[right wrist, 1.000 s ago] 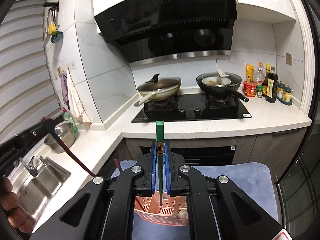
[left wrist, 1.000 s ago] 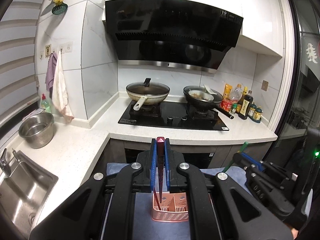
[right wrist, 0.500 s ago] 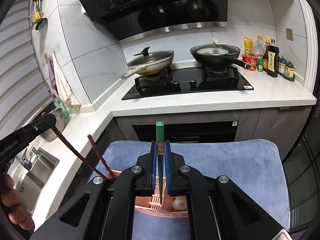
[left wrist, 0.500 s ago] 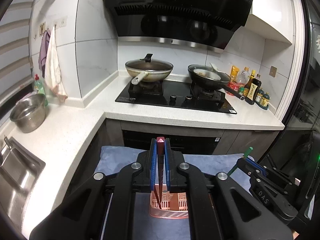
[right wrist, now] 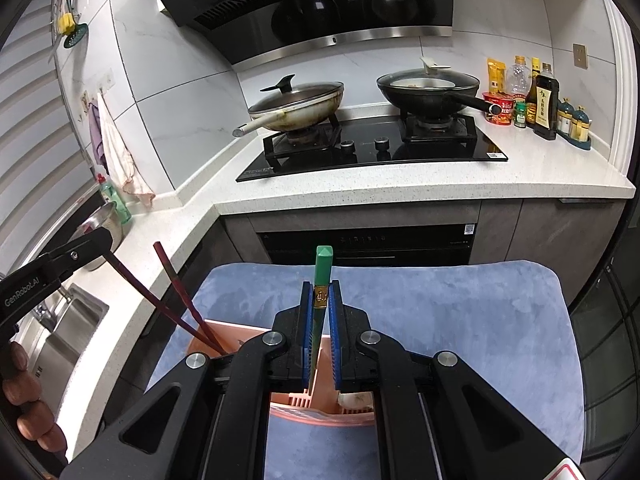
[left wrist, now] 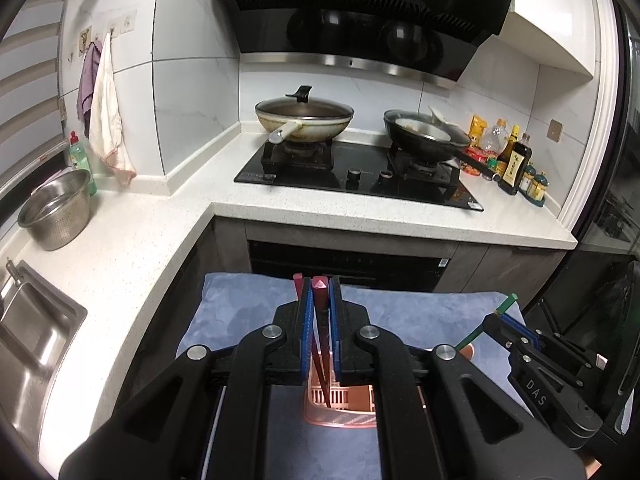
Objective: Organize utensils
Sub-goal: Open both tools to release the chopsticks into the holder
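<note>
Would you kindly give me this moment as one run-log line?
left gripper: shut on red chopstick | right gripper: shut on green chopstick | both tips in pink basket | release pending

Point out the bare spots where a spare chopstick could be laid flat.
Free: blue mat right of and behind the pink utensil basket; white counter between steel bowl and stove. Crowded: around the basket, where both grippers hold chopsticks; bottles corner.
</note>
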A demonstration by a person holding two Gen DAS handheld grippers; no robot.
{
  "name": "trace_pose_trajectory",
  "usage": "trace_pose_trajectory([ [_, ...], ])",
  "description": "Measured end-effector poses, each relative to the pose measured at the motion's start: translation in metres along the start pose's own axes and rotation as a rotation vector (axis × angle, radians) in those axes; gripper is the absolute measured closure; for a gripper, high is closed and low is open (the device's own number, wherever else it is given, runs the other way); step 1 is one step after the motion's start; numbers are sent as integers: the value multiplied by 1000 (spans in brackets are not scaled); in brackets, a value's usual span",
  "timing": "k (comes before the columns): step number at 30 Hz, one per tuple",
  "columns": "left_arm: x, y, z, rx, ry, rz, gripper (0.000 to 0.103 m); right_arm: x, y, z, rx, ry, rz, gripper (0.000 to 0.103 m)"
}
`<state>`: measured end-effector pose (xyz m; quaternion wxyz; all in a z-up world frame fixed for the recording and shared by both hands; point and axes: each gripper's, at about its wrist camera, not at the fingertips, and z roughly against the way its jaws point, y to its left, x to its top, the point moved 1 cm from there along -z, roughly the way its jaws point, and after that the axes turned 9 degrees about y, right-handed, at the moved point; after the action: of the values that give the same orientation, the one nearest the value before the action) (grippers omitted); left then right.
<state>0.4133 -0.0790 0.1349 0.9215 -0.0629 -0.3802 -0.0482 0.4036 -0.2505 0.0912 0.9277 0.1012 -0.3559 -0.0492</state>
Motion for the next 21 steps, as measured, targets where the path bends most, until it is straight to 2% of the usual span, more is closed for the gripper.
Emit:
trace_pose_trajectory([
  [2, -1, 0, 1, 16, -7, -3, 95, -1, 0, 2, -16, -10, 1, 86],
  [4, -2, -1, 2, 22, -5, -5, 89, -1, -2, 5, -18, -20, -2, 75],
  [5, -3, 0, 3, 26, -8, -1, 77, -1, -3, 7, -21, -26, -5, 68],
  [6, -3, 0, 4, 31, -12, 2, 66, -2, -3, 9, -22, -31, -6, 66],
  [8, -4, 0, 8, 42, -26, 5, 58, -3, -4, 14, -30, -40, -2, 62],
  [14, -9, -4, 19, 59, -33, -17, 56, -12, -3, 31, -30, -50, -3, 56],
  [21, -24, -4, 37, 60, -25, -19, 55, -37, 5, 58, -33, -54, 15, 52],
])
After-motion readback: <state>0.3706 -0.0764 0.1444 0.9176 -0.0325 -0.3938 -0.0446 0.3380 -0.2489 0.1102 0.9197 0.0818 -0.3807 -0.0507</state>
